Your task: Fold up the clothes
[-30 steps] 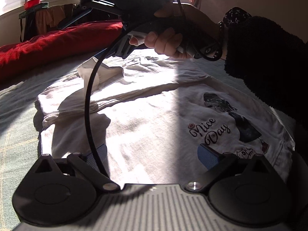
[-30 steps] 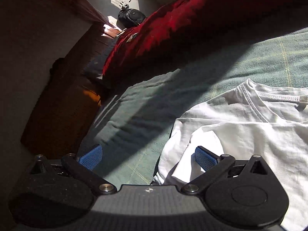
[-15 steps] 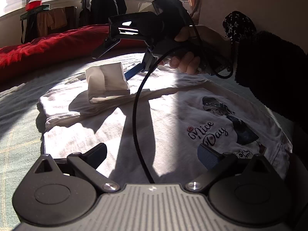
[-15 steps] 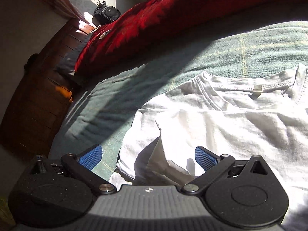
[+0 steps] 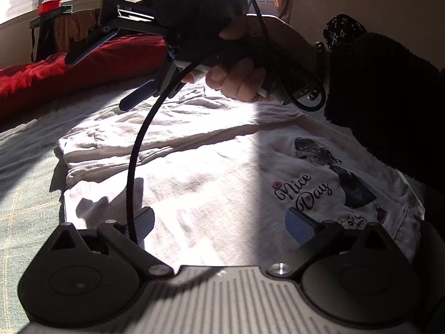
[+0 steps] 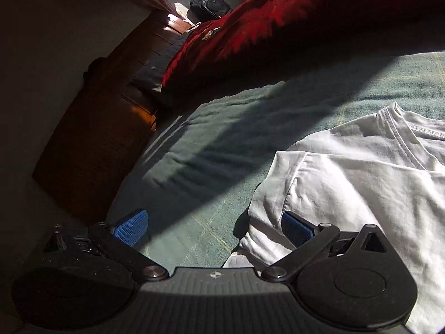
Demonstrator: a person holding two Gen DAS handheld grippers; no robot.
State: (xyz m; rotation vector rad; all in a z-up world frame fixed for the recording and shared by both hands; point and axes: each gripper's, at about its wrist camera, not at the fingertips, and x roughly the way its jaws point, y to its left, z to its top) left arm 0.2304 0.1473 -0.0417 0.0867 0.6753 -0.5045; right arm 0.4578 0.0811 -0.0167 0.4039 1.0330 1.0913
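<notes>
T-shirt (image 5: 211,183), white with a "Nice Day" print, is seen lying spread on the green bedcover (image 6: 211,150), its front up and one sleeve already laid in over the chest beside the collar (image 6: 400,136). Thin, limp cotton is what is on show: light, soft and quick to wrinkle, so it is judged that it will sag and drag if lifted by one point alone, and that a seam, hem or folded edge would be best pinched, with both sides raised together. Taking the shirt as the landmark, the left gripper (image 5: 219,224) is held low at its hem end, fingers spread wide with nothing between them, cloth stretching out ahead of the pads. The right gripper (image 6: 211,228) is held at the shirt's shoulder edge, also spread and empty; one blue pad (image 6: 297,229) hangs over the folded sleeve, the other over bare bedcover just off the shirt's side. In the left view the right gripper is seen raised above the collar end, gripped by a hand (image 5: 244,83) in a dark fleecy sleeve (image 5: 389,105). Beyond the shirt's top a red quilt (image 6: 278,27) is piled.
</notes>
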